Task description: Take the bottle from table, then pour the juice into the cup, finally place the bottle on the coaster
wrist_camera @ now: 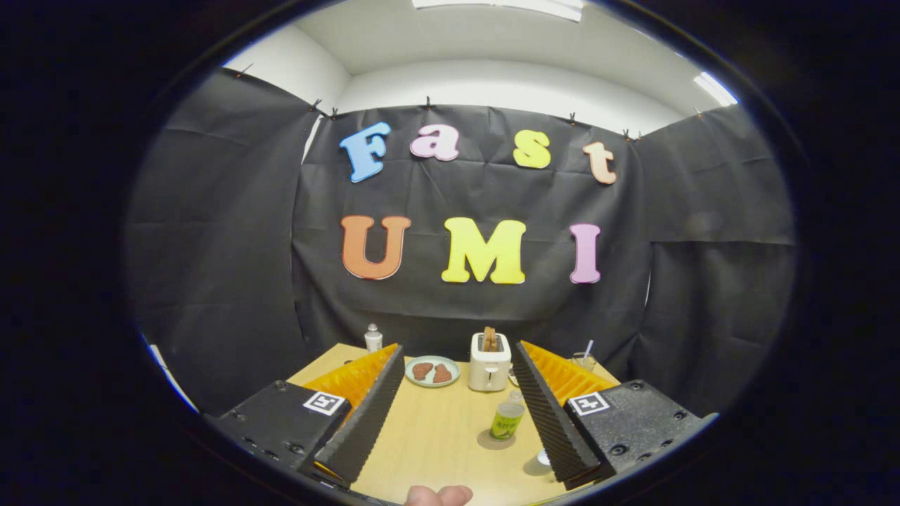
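On tabletop: bottle (507,419) upright on coaster (496,440), between wide-open, empty jaws.
Fits either pre-pickup or finished placement; cup (583,361) with straw beyond, by toaster (489,361).

Green-label bottle (507,420) upright on round coaster (492,440), clear cup (584,361) w/ straw beyond

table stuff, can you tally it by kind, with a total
bottles: 2, the green-labelled juice bottle between the open jaws and a small white bottle beyond them
plates: 1, plate with two brown food pieces
toasters: 1, toaster
cups: 1, cup with a straw
total: 5
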Demonstrator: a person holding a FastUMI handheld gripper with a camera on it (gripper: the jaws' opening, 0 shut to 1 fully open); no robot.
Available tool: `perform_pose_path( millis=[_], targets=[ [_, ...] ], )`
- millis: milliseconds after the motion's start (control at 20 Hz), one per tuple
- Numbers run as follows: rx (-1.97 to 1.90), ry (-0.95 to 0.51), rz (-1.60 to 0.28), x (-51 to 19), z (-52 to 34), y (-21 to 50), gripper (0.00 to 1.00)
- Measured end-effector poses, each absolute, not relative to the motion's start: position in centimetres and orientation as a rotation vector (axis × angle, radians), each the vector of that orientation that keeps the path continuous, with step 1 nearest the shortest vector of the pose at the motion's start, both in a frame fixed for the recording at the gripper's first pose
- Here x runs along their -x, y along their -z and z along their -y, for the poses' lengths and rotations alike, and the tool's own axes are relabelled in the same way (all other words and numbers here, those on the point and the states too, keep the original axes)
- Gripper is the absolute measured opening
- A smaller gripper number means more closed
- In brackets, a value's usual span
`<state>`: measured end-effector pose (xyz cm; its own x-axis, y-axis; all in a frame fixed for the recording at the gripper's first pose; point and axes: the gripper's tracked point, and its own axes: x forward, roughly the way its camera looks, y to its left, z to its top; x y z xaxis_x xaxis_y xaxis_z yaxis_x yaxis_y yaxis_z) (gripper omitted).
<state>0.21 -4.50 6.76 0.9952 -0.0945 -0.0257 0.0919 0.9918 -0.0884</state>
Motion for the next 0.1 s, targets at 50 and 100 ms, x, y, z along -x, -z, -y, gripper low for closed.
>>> perform_pose_path(
  millis=[50, 100],
  targets=[
    [0.084, 0.094, -0.032, -0.39, 4.48, -6.61, 1.0],
    [0.083, 0.093, -0.032, -0.56, 4.4, -6.45, 1.0]
  ],
)
